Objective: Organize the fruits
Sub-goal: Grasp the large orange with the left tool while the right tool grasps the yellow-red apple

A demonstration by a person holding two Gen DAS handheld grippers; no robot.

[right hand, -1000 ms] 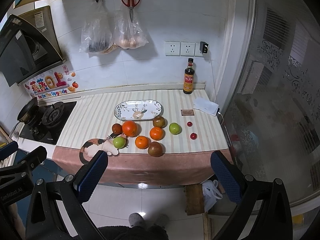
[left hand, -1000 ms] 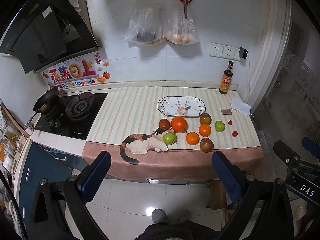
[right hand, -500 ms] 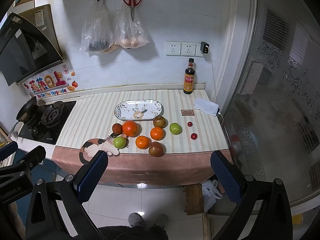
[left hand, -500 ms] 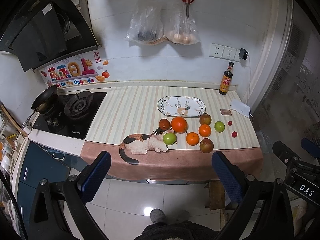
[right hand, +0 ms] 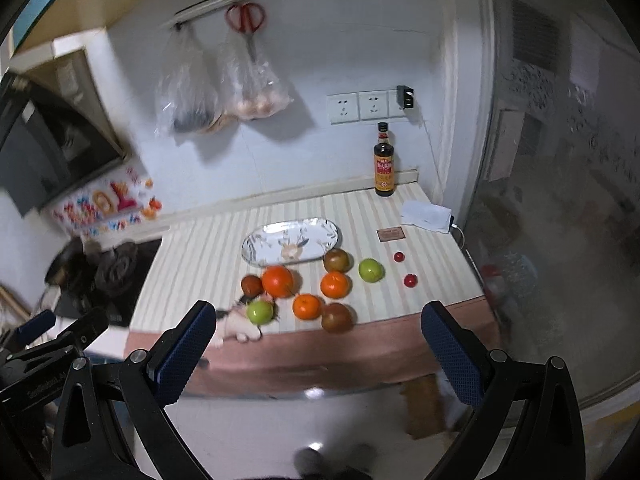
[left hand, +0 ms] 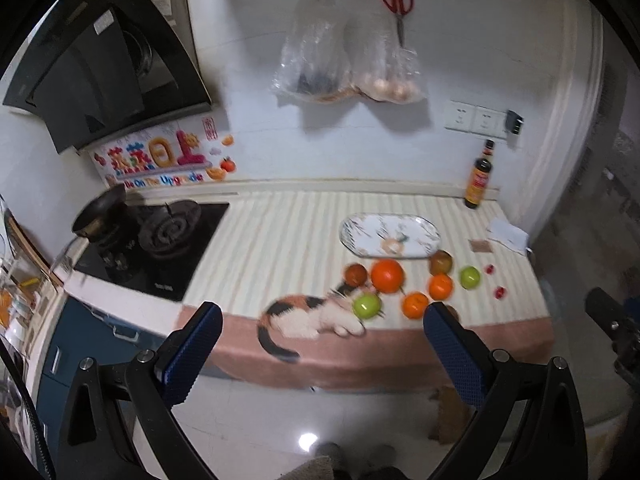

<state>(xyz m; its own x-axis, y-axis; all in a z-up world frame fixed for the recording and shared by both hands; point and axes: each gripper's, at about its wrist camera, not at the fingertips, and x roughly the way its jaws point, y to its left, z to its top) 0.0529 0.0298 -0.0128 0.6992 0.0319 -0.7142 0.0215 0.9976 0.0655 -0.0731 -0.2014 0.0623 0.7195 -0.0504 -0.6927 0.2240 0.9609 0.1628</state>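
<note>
Both my grippers hang over the floor, short of the counter (right hand: 420, 320); nothing touched. Left gripper (left hand: 320, 344) has its jaws spread wide with nothing between them; right gripper (right hand: 316, 344) likewise gapes, empty. Blue pads (right hand: 184, 352) frame the fruit from below. Both views blurry.

Fruit sits loose on the striped mat, none on the plate (right hand: 256, 246). The plate lies at 12 o'clock of the cluster, empty, deer print in the middle.

Cluster, right wrist view: big orange (right hand: 278, 281) in the centre-left, just below the plate edge. Brownish fruit (right hand: 251, 285) touching it at 9 o'clock. Green apple (right hand: 260, 311) at 7 o'clock of the big orange, against the toy cat (left hand: 308, 316) head. Small orange (right hand: 307, 306) at 5 o'clock of the big orange; a second small orange (right hand: 335, 284) at 3 o'clock. Dark fruit (right hand: 338, 317) nearest the counter edge, just beside the first small orange. Another brownish one (right hand: 336, 260) by the plate's right end. Second green apple (right hand: 371, 270) further right, apart from the rest. Two small red fruits (right hand: 410, 280), well right, apart from each other.

Sauce bottle (right hand: 384, 164) upright at the back wall, 1 o'clock of the plate. White cloth (right hand: 426, 216) and a small brown card (right hand: 390, 234) on the right side. Stove (left hand: 160, 240) at 9 o'clock, pan (left hand: 98, 216) on it. Bags (right hand: 224, 84) and red scissors (right hand: 246, 18) hang on the wall rail.
</note>
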